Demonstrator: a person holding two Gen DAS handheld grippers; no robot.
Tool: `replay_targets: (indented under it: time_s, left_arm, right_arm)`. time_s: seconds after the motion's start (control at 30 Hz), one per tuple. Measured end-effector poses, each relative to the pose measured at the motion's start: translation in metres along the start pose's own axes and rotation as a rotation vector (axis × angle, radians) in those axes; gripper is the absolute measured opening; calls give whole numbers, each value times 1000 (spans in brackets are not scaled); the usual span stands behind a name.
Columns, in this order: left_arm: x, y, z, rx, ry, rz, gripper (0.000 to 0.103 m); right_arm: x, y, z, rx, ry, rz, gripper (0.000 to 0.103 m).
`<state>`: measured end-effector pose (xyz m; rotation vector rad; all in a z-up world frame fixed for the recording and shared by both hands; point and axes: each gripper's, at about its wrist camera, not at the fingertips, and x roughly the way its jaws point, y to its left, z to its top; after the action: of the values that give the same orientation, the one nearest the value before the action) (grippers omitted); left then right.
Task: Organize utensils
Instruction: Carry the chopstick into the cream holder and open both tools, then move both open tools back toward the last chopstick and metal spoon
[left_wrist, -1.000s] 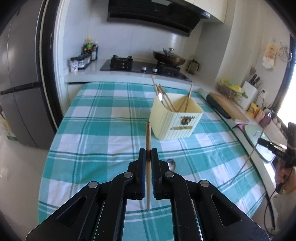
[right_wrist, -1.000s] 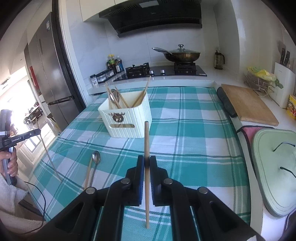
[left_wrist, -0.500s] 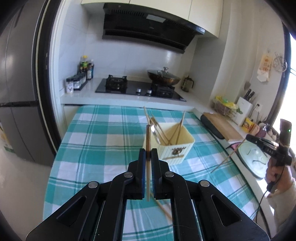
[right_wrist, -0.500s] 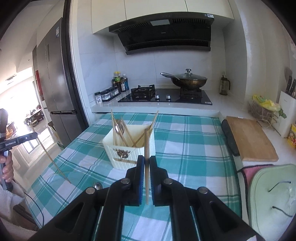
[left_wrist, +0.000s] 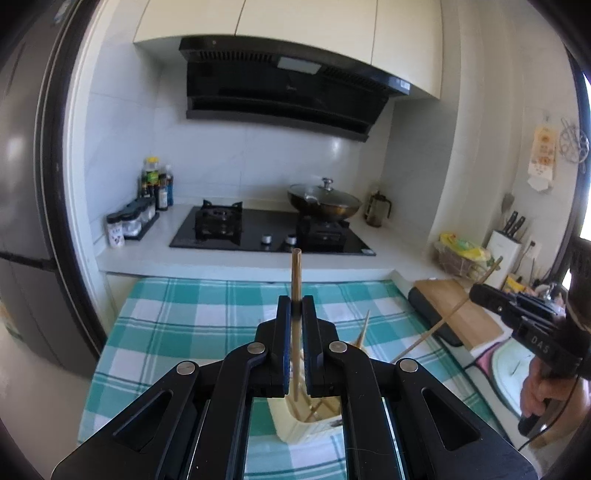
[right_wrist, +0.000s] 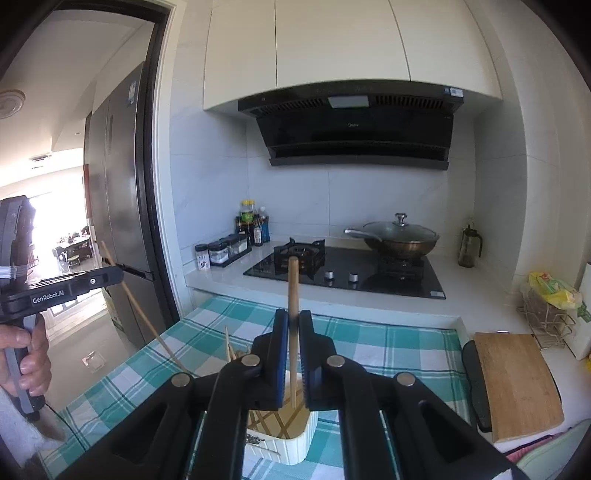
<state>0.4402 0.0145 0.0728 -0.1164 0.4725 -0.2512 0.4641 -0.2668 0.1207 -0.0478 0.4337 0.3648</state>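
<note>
My left gripper (left_wrist: 295, 306) is shut on a wooden chopstick (left_wrist: 295, 273) held upright, its lower tip just above the cream utensil holder (left_wrist: 295, 428) on the checked tablecloth. My right gripper (right_wrist: 293, 321) is shut on a second wooden chopstick (right_wrist: 293, 284), also upright, its tip over the same holder (right_wrist: 295, 446), which holds several chopsticks. In the left wrist view the right gripper (left_wrist: 476, 295) appears at the right with its chopstick (left_wrist: 436, 326) slanting down. In the right wrist view the left gripper (right_wrist: 114, 275) appears at the left with its chopstick (right_wrist: 144, 319).
A teal checked tablecloth (left_wrist: 192, 317) covers the table. Behind it is a counter with a gas hob (left_wrist: 266, 232), a lidded wok (left_wrist: 323, 201) and spice jars (left_wrist: 133, 221). A wooden cutting board (right_wrist: 517, 380) and a wire basket (right_wrist: 546, 310) lie to the right. A fridge (right_wrist: 118, 206) stands at the left.
Both grippers have risen and moved forward over the holder, each still holding its chopstick. The holder has shifted from ahead of the fingers to beneath them. The spoon on the cloth has left view.
</note>
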Motion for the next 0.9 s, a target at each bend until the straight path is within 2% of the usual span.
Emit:
replay_targets:
  time_s: [0.2, 0.4, 0.43, 0.47, 0.5, 0.53, 0.57, 0.63, 0.73, 0.8, 0.87, 0.9]
  left_arm:
    - [75, 8, -23, -36, 210, 28, 4]
    - [115, 9, -47, -47, 351, 12, 5]
    - [117, 9, -49, -50, 365, 12, 11]
    - [116, 10, -51, -53, 366, 9, 26]
    - [111, 12, -52, -55, 359, 9, 36]
    - [102, 13, -54, -50, 344, 18, 52]
    - [94, 15, -55, -40, 331, 31, 60]
    - [73, 22, -64, -15, 329, 60, 65]
    - [38, 30, -93, 2, 365, 62, 75]
    - [15, 33, -123, 14, 398, 68, 80]
    - [-6, 32, -160, 23, 440, 76, 81]
    - [-16, 30, -178, 22, 456, 74, 81]
  right_arm:
    - [89, 5, -23, 5, 264, 15, 6]
    - [151, -1, -53, 55, 462, 58, 7]
    - [157, -1, -56, 64, 470, 60, 7]
    - [160, -3, -57, 78, 460, 60, 9]
    - [157, -4, -58, 95, 443, 68, 19]
    - [153, -5, -57, 118, 418, 78, 26]
    - [143, -9, -57, 145, 377, 82, 37]
    - [125, -13, -54, 163, 314, 79, 41]
    - [86, -15, -64, 117, 298, 55, 42]
    - [56, -18, -90, 78, 324, 30, 51]
    - [33, -22, -125, 53, 361, 6, 52]
    - [19, -23, -153, 38, 393, -15, 52]
